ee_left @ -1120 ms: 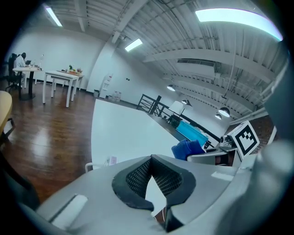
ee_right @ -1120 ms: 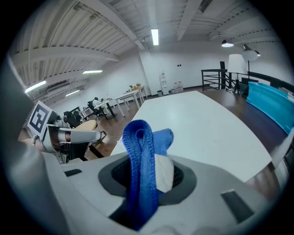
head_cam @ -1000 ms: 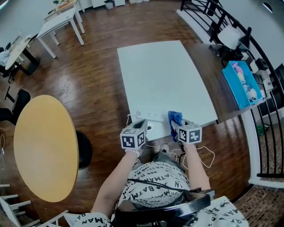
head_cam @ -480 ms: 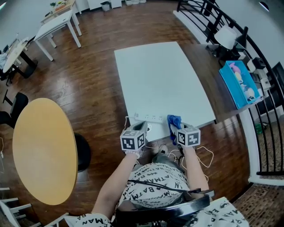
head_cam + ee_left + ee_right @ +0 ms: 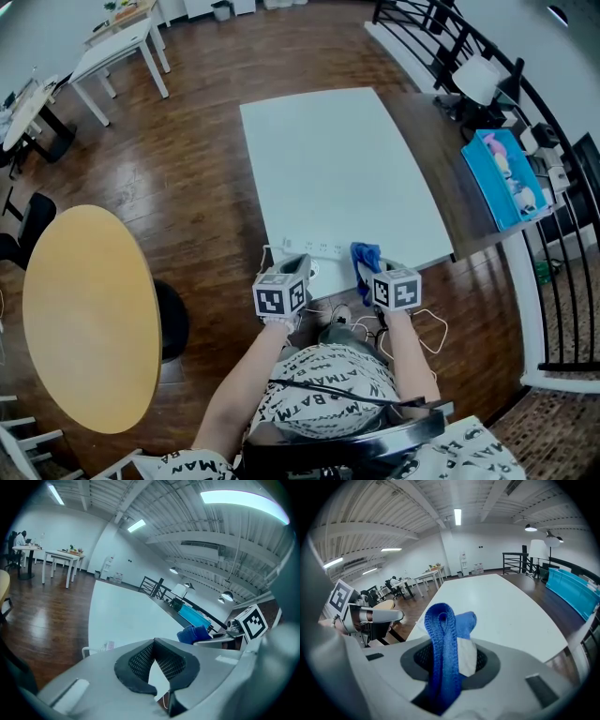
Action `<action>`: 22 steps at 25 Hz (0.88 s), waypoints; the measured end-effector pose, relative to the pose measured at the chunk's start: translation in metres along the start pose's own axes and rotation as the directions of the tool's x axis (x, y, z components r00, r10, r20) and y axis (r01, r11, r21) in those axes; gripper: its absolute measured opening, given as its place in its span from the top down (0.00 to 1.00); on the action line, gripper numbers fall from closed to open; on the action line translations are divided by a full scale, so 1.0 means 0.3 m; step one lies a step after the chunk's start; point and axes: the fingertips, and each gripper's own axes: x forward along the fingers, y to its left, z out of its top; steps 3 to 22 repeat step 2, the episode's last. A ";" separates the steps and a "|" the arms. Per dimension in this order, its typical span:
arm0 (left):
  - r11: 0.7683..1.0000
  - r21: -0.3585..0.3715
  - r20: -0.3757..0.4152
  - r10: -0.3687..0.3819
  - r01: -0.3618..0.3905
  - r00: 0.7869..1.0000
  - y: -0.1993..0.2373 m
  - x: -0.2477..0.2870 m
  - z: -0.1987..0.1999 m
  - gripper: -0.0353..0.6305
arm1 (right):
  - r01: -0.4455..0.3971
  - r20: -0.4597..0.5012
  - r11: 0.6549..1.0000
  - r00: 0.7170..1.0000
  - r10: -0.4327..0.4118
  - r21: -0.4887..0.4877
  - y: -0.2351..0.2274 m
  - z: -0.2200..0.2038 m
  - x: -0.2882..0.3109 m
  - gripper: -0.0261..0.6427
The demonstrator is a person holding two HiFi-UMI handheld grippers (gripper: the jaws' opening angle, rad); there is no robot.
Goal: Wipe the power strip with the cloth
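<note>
The white power strip [image 5: 314, 249] lies along the near edge of the white table [image 5: 337, 159], its cable looping off the left end. In the left gripper view only the power strip's end [image 5: 108, 645] shows, left of the jaws. My left gripper [image 5: 301, 267] hovers just in front of the strip; its pads [image 5: 140, 660] meet at the tips with nothing between them. My right gripper [image 5: 367, 274] is shut on a folded blue cloth [image 5: 365, 256], which sticks up out of the jaws over the strip's right end. The cloth [image 5: 444, 639] fills the middle of the right gripper view.
A round yellow table [image 5: 89, 314] and a black stool [image 5: 174, 321] stand at the left. To the right, a blue bin [image 5: 506, 178] sits on a dark counter beside a black railing [image 5: 441, 37]. Loose white cables [image 5: 427, 328] hang below the table's near edge.
Both grippers stay at the table's near edge, with the cloth still held. Only the head camera has shifted slightly.
</note>
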 end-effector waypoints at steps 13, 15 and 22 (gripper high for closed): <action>1.000 0.000 -0.001 -0.004 0.004 1.000 0.003 -0.003 -0.001 0.95 | -0.003 0.004 1.000 1.000 0.003 -0.003 0.011 0.004 0.002 0.77; 1.000 0.000 -0.001 -0.004 0.004 1.000 0.003 -0.003 -0.001 0.95 | -0.003 0.004 1.000 1.000 0.003 -0.003 0.011 0.004 0.002 0.77; 1.000 0.000 -0.001 -0.004 0.004 1.000 0.003 -0.003 -0.001 0.95 | -0.003 0.004 1.000 1.000 0.003 -0.003 0.011 0.004 0.002 0.77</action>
